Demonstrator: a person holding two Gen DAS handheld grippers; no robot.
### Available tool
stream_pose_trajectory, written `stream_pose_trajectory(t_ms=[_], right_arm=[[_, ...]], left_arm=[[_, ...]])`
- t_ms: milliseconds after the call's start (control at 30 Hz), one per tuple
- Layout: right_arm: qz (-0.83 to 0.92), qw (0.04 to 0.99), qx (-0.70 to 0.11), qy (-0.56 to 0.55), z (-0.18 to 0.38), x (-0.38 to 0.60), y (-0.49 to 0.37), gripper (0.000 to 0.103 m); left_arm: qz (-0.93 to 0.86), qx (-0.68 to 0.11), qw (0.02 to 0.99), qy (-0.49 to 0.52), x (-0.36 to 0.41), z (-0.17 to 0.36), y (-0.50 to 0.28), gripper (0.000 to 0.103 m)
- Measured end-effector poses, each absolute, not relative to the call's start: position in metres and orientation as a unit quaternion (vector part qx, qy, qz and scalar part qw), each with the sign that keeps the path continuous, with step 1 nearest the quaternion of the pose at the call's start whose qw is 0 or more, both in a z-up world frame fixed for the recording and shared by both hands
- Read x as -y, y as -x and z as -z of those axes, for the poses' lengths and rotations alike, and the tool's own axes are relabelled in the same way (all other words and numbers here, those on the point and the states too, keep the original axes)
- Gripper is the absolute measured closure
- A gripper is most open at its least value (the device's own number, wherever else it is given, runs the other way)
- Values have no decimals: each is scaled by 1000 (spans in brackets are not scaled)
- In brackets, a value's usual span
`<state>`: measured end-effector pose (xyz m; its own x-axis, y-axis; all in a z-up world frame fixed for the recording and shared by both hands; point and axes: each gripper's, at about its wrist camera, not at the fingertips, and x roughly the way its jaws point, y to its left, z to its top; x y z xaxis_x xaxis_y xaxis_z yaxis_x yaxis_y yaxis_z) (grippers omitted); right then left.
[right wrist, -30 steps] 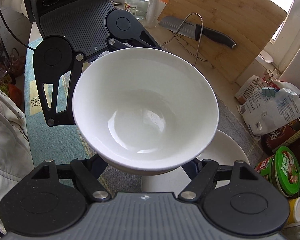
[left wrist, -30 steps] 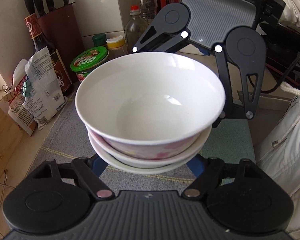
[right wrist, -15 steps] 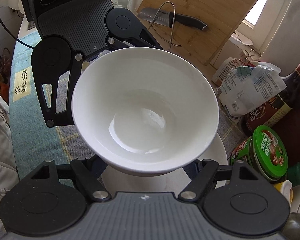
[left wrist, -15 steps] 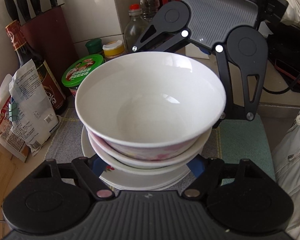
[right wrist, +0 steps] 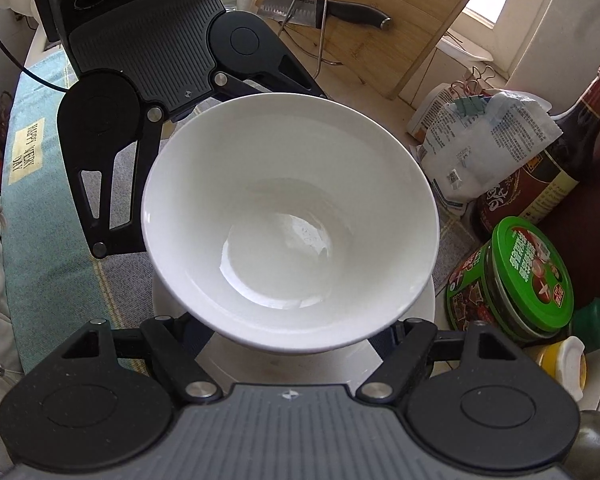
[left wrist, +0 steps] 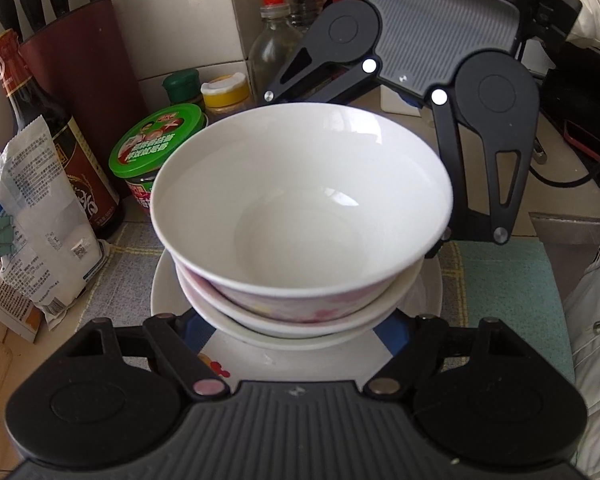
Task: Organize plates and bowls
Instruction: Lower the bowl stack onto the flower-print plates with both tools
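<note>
A stack of white bowls, the top bowl (left wrist: 300,216) with a pink pattern outside, nests in lower bowls (left wrist: 300,320). It hangs over a white plate (left wrist: 284,356) on the mat; I cannot tell whether it touches. My left gripper (left wrist: 296,320) and my right gripper (right wrist: 292,332) hold the stack from opposite sides, fingers closed around its base. The top bowl (right wrist: 288,224) fills the right wrist view, with the plate (right wrist: 284,364) below it. The fingertips are hidden under the bowls.
A green-lidded jar (left wrist: 160,148), a dark sauce bottle (left wrist: 52,132), a white bag (left wrist: 40,216), a knife block (left wrist: 80,52) and bottles (left wrist: 272,40) stand left and behind. A cutting board (right wrist: 380,12) with a knife (right wrist: 328,8) leans beyond. A teal mat (left wrist: 512,280) lies right.
Both grippers have carried the bowl stack toward the jars and lowered it; the white plate has come into view right under the stack.
</note>
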<state>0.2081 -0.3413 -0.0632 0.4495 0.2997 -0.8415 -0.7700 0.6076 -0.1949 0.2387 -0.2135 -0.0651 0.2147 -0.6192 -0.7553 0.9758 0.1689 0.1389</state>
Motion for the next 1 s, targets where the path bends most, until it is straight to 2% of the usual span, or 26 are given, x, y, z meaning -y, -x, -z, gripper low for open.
stream_pose_trajectory(t_ms=[867, 1000], right_arm=[[-327, 794, -420, 292, 75, 344, -216, 21], [-329, 796, -418, 287, 74, 345, -215, 17]], left_arm=[[565, -301, 709, -296, 220, 81, -250, 21], [561, -301, 712, -296, 220, 81, -249, 20]])
